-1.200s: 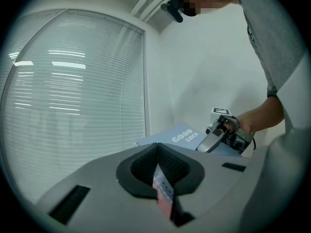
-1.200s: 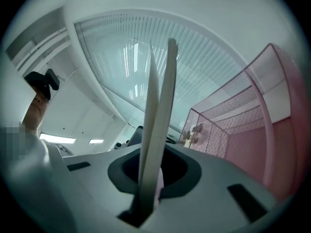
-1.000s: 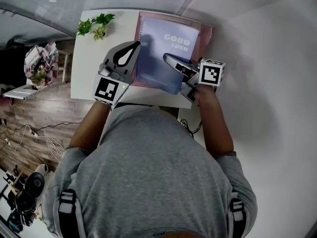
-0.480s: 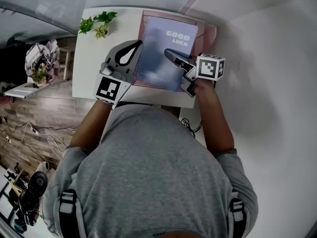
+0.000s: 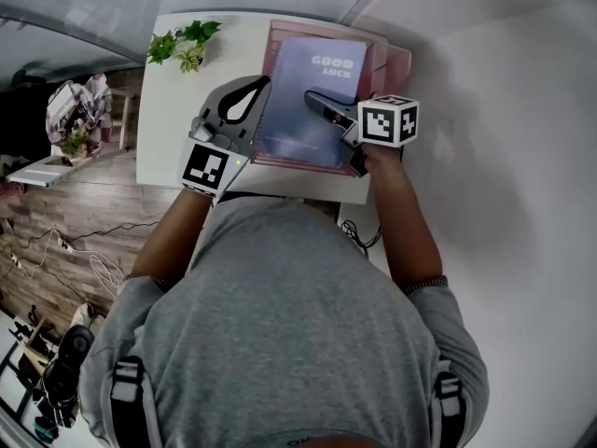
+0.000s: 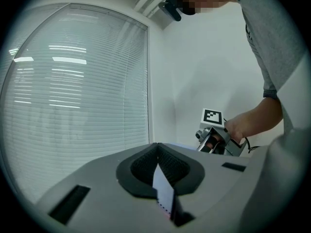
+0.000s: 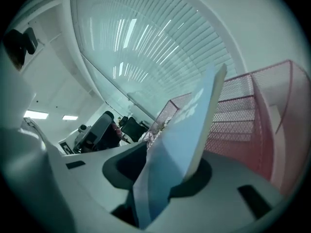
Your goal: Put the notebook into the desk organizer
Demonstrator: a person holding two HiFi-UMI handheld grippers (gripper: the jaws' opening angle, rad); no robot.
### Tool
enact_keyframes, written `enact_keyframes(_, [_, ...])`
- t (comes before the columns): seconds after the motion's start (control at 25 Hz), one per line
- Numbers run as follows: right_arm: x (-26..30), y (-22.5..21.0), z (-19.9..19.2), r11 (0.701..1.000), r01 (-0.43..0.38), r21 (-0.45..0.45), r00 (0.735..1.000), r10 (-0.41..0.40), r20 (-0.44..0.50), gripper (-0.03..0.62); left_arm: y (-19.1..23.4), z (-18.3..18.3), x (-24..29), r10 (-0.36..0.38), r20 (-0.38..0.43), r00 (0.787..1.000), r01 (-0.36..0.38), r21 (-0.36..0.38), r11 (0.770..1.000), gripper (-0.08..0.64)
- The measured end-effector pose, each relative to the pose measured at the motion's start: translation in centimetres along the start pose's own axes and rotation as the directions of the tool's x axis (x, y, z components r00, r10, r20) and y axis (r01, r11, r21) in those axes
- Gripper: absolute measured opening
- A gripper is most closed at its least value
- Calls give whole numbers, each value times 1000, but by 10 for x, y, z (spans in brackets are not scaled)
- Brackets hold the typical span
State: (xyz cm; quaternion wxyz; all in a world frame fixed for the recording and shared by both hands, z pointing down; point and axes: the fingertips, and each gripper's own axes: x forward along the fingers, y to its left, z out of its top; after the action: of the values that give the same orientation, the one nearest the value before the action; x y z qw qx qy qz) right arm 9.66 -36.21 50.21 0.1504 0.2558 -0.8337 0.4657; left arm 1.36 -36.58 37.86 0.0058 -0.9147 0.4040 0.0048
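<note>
Blue notebook (image 5: 312, 124) lettered GOOD LUCK, against pink mesh desk organizer (image 5: 395, 63), white table (image 5: 166, 143), left gripper (image 5: 260, 86) jaws clamped on notebook, right gripper (image 5: 314, 102) jaws opening around it

Inventory on the one white surface (image 5: 168, 129): one notebook (image 5: 312, 101), one pink mesh desk organizer (image 5: 392, 63), one small green plant (image 5: 182, 48). Tongs: two sets, the left tongs (image 5: 259, 86) and the right tongs (image 5: 313, 100) (jaws of the right set opening, notebook between them). Person (image 5: 280, 325): one.
</note>
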Motion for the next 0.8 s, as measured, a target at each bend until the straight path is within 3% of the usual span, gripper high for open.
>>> enact_keyframes(0.2, [5,1,0,997,38,-68,999,-40,-34,148,2,1,1,-8,9,1000,8,-7,1000,20])
enact_keyframes(0.48, [1,2,13,990,100,-96,995,-100,-4,254,0,0,1,-12,-3,1000,12,-20,1000,20])
enact_keyframes(0.68, [2,-5,17,952,229,-202,972,-234,-2,234,2,1,0,-13,2,1000,13,-21,1000,20])
enact_keyframes(0.8, [4,-13,15,935,281,-215,958,-287,4,231,4,-2,1,-15,4,1000,16,-20,1000,20])
